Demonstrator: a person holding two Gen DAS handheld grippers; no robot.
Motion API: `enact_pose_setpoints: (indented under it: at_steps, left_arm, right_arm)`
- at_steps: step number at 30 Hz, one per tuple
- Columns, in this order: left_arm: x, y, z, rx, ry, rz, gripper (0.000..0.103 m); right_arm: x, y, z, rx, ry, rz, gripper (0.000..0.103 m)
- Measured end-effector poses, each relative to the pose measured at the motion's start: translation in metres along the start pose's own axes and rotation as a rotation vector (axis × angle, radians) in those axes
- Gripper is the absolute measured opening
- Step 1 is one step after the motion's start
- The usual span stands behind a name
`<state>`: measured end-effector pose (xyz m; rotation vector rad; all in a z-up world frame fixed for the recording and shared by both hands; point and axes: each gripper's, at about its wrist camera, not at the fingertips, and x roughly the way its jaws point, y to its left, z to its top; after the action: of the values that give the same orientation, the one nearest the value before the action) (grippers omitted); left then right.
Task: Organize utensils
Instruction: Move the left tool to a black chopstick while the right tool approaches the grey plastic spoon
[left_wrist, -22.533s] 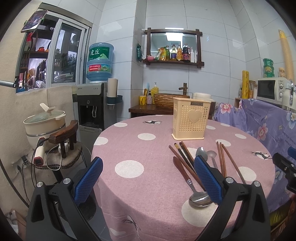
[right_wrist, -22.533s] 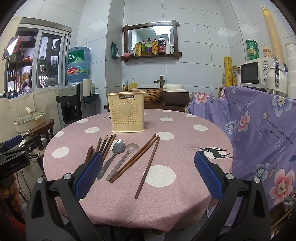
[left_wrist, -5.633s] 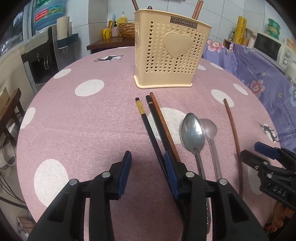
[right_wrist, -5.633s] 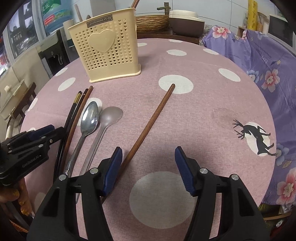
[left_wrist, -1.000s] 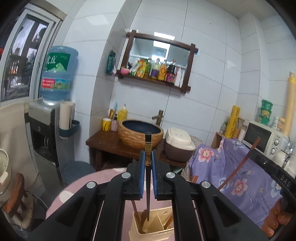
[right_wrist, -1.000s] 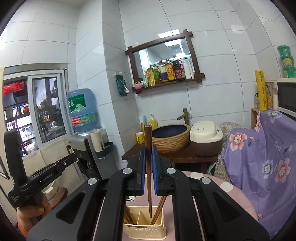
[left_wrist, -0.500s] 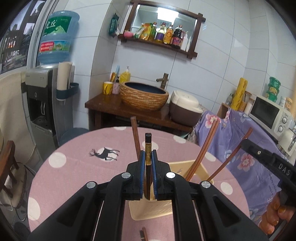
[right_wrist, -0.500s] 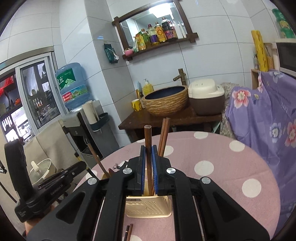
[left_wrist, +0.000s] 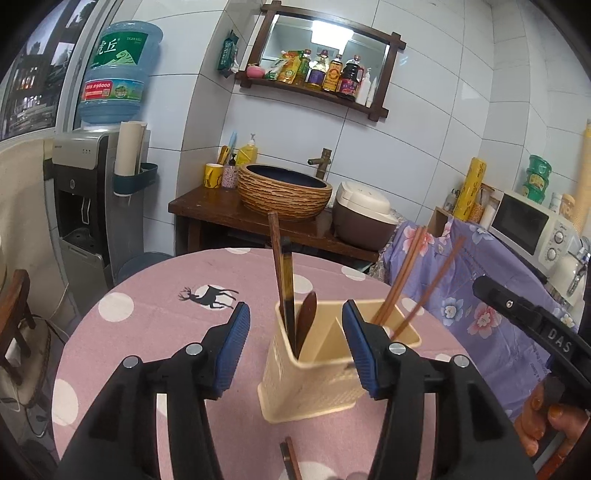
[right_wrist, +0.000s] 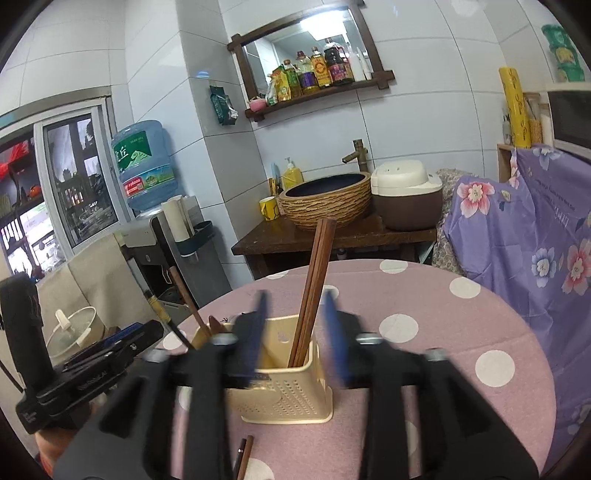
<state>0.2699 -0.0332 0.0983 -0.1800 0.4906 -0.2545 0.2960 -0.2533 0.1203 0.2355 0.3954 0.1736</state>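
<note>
**Chopsticks dropped into holder, more left on table**

Both tongs opening, nothing pressed between pads. Left gripper (left_wrist: 293, 345) spread either side of the cream utensil holder (left_wrist: 314, 384), dark chopstick (left_wrist: 288, 291) and brown chopstick (left_wrist: 276, 266) standing free in its left compartment beside a wooden spoon (left_wrist: 306, 314). Right gripper (right_wrist: 295, 332) blurred, jaws parting around the reddish chopstick pair (right_wrist: 314, 291) upright in the right compartment. Roughly midway by judgement: several sticks stowed, loose chopstick ends (right_wrist: 243, 458) lying on the polka-dot tablecloth (right_wrist: 443, 295) just before the holder; spoons not in view. Around: basin (left_wrist: 284, 192), rice cooker (left_wrist: 364, 216), water dispenser (left_wrist: 96, 206), microwave (left_wrist: 528, 225). Standing sticks lean outward, likely snagging further insertions; grippers close together.
</note>
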Motion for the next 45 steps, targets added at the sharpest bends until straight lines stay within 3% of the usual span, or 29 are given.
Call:
enact_pose_setpoints:
  at_steps: [5,11,15,23,37,45]
  left_arm:
    - [-0.007,0.014,-0.039,-0.002,0.099,0.017,0.057]
    - [-0.012,0.035,-0.095,0.024,0.193,0.12,0.056]
    - [-0.012,0.045,-0.123,-0.011,0.264,0.123,0.056]
    - [-0.019,0.042,-0.147,0.013,0.299,0.141,0.054]
    - [-0.023,0.037,-0.157,0.021,0.311,0.141,0.053]
    - [-0.022,0.029,-0.16,0.033,0.33,0.121,0.053]
  right_arm:
    - [-0.014,0.006,-0.037,-0.067,0.061,-0.042,0.057]
    - [-0.014,-0.001,-0.101,-0.081,0.224,-0.124,0.058]
    - [-0.01,0.001,-0.138,-0.085,0.323,-0.144,0.058]
    - [-0.011,0.029,-0.193,-0.152,0.446,-0.155,0.058]
    - [-0.004,0.05,-0.222,-0.219,0.53,-0.211,0.058]
    - [-0.01,0.025,-0.216,-0.217,0.547,-0.228,0.057]
